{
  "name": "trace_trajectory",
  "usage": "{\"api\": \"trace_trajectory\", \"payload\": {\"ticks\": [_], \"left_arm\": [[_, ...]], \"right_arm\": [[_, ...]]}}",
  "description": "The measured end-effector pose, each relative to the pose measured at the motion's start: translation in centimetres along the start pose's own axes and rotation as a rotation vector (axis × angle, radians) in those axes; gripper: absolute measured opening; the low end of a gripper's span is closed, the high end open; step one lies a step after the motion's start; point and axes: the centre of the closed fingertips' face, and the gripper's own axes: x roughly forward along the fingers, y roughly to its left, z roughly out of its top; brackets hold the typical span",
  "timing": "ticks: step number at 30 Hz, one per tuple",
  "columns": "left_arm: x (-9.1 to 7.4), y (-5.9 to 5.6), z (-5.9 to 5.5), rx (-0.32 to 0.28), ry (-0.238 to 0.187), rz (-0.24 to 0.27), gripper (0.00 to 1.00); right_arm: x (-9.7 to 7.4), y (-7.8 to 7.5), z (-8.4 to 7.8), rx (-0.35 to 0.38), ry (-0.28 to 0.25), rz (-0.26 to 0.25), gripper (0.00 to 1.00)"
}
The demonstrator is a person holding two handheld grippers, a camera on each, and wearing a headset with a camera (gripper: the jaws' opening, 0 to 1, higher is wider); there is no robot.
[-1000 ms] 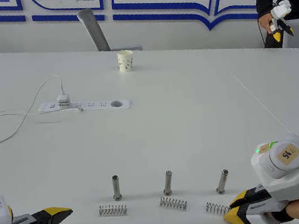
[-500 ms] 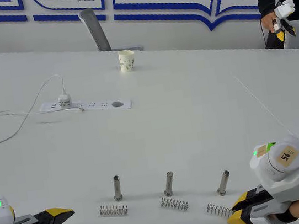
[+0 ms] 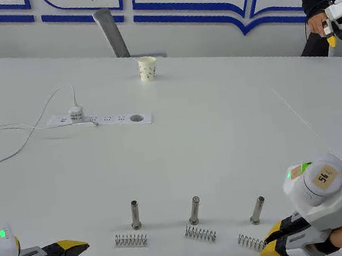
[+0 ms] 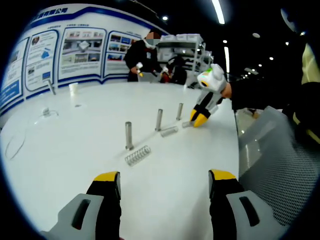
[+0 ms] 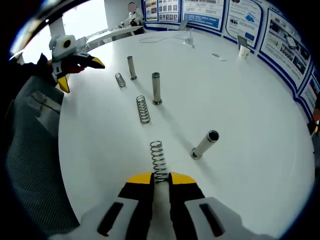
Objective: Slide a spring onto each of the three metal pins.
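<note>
The right gripper (image 5: 160, 178) has its jaws almost closed on the end of the right spring (image 5: 158, 156), which lies flat on the table (image 3: 222, 127) near the right pin (image 5: 204, 144). The left gripper (image 4: 162, 176) is wide open and holds nothing. The other 2 springs (image 3: 200, 233) lie beside their upright pins (image 3: 194, 210).

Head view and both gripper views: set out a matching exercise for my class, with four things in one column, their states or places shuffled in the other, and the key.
Column one
1. right claw
2. left claw
3. middle upright silver metal pin
4. white paper cup

Column two
A. stands bare, with the middle coiled wire spring lying in front of it
B. open, holding nothing
C. closed on the end of the rightmost coiled wire spring
D. far across the white table, beyond the white power strip

Pairs: 1-C, 2-B, 3-A, 4-D
</note>
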Motion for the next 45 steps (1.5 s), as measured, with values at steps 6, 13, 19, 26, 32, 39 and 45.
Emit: {"api": "trace_trajectory", "payload": {"ticks": [6, 13, 19, 26, 32, 39, 45], "left_arm": [[0.1, -0.3, 0.0, 0.008, 0.004, -0.016, 0.71], [0.4, -1.0, 0.2, 0.026, 0.006, -0.037, 0.7], [0.6, -1.2, 0.3, 0.037, 0.01, -0.051, 0.69], [0.6, -1.3, 0.7, 0.063, 0.016, -0.061, 0.69], [0.9, -1.5, 1.1, 0.092, 0.026, -0.077, 0.68], [1.4, -1.7, 1.7, 0.132, 0.044, -0.105, 0.65], [2.0, -1.9, 2.4, 0.165, 0.056, -0.134, 0.62]], "right_arm": [[0.0, -0.1, 0.0, 0.022, 0.006, -0.013, 0.12], [-0.1, -0.1, -0.1, 0.07, -0.028, -0.066, 0.11], [-0.1, 0.0, 0.0, 0.051, -0.016, -0.097, 0.11], [-0.1, 0.5, 0.3, 0.021, 0.005, -0.086, 0.11], [-0.5, 1.2, 0.6, -0.009, 0.014, -0.071, 0.11], [-1.1, 2.1, 1.4, -0.055, 0.014, -0.051, 0.11], [-1.3, 2.9, 2.5, -0.091, 0.0, -0.022, 0.11]]}}
